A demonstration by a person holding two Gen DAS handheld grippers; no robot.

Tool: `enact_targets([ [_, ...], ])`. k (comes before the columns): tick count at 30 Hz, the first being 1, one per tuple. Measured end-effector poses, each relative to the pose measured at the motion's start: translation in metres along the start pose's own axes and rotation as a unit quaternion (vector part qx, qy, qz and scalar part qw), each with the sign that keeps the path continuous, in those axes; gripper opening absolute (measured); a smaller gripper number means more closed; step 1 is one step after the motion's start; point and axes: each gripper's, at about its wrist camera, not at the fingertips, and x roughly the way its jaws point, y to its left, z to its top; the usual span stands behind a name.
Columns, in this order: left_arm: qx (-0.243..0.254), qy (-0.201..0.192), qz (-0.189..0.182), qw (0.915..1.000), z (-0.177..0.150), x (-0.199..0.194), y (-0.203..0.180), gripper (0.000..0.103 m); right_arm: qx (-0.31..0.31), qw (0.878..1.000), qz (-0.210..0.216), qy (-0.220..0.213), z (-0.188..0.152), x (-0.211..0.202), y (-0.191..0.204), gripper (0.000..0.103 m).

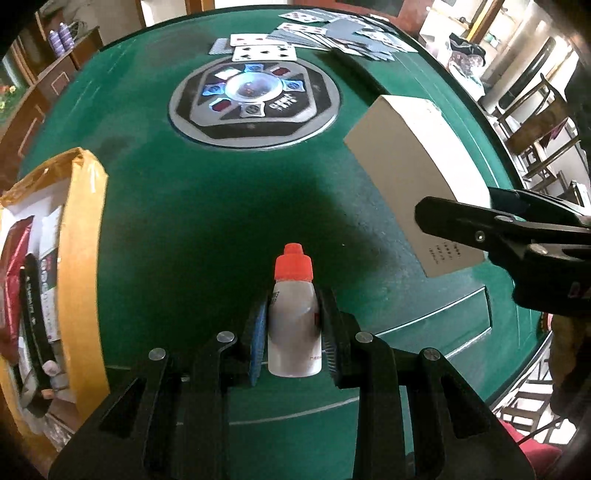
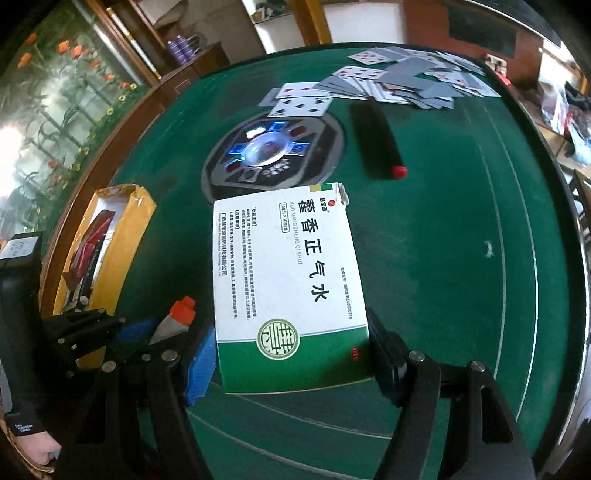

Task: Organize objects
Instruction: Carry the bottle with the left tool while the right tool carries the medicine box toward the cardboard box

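From my left wrist camera, the left gripper (image 1: 293,330) pinches a small bottle (image 1: 293,325) between its pads, held above the green felt table (image 1: 207,221). The bottle is pale, smooth plastic with a ribbed orange cap (image 1: 294,263) pointing away from me. To the left, an open cardboard box (image 1: 83,258) sealed with yellow tape sits at the table's edge with packets inside. To the right, the right gripper (image 1: 491,225) reaches in, clamped on a white carton (image 1: 413,173) held tilted above the felt. Beyond lies a round grey control panel (image 1: 255,107) with blue lights, and playing cards (image 1: 317,35) are scattered at the far edge.

From my right wrist camera, the right gripper (image 2: 295,350) has its jaws pressed on the medicine carton (image 2: 284,277) from both sides; it is flat, glossy, white with a green band and black Chinese print. The left gripper (image 2: 155,332) and its orange-capped bottle (image 2: 173,321) show at lower left, near the yellow-taped box (image 2: 122,236). A black stick with a red end (image 2: 376,136) lies on the felt past the carton. Wooden furniture and a flowered window surround the table.
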Motion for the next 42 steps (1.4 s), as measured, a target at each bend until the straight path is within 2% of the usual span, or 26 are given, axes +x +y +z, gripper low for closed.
enact_targets([
  [22, -0.040, -0.035, 0.016, 0.9984, -0.009, -0.035, 0.052, 0.026, -0.042, 0.999, 0.028, 0.003, 0.016, 0.020, 0.064, 0.072],
  [31, -0.098, -0.050, 0.002, 0.9940, -0.030, -0.067, 0.096, 0.026, -0.053, 0.998, 0.036, 0.002, 0.018, 0.026, 0.085, 0.072],
  [34, -0.128, -0.051, -0.005, 0.9904, -0.045, -0.082, 0.115, 0.026, -0.055, 0.998, 0.039, 0.000, 0.019, 0.026, 0.089, 0.072],
  [42, -0.199, -0.047, 0.006, 0.9789, -0.089, -0.115, 0.166, 0.026, -0.052, 0.998, 0.042, 0.000, 0.018, 0.029, 0.096, 0.072],
])
